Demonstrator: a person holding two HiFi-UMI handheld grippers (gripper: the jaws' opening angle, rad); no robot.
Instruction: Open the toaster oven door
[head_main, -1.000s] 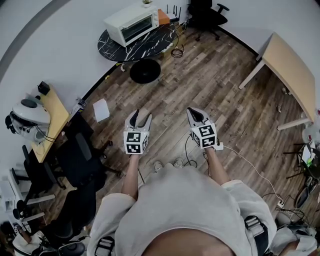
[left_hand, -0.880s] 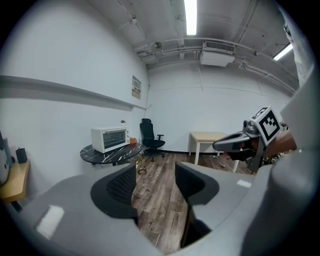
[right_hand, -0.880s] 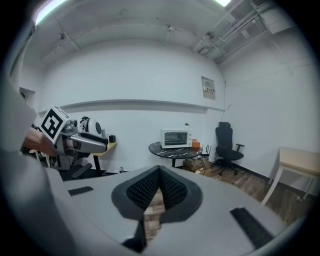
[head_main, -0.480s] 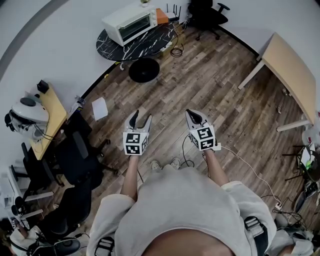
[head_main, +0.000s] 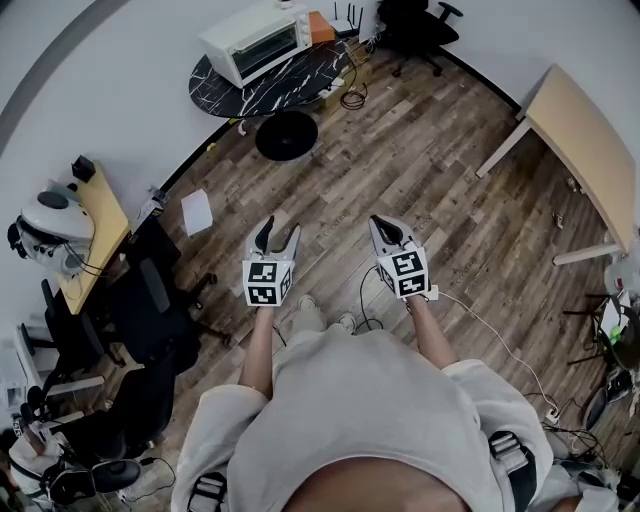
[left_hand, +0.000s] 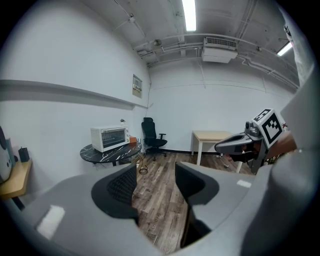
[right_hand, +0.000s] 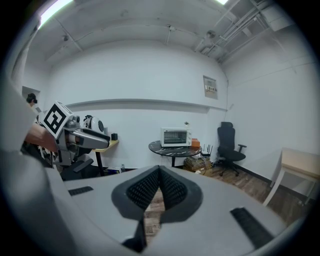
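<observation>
A white toaster oven (head_main: 254, 40) stands with its door closed on a round black marble-top table (head_main: 270, 80) at the far end of the room. It also shows small in the left gripper view as the toaster oven (left_hand: 108, 138) and in the right gripper view as the toaster oven (right_hand: 175, 136). My left gripper (head_main: 276, 238) is held out at waist height, far from the oven, open with nothing between its jaws. Beside it my right gripper (head_main: 385, 231) is shut and empty, its tips touching.
A black office chair (head_main: 415, 25) stands right of the marble table, with an orange box (head_main: 322, 27) and cables beside the oven. A round black stool (head_main: 286, 135) sits before the table. A wooden desk (head_main: 585, 140) is at right, a cluttered desk (head_main: 95, 225) and chairs at left.
The person has stepped forward toward the oven; both grippers ride along at the same height, unchanged in state.
</observation>
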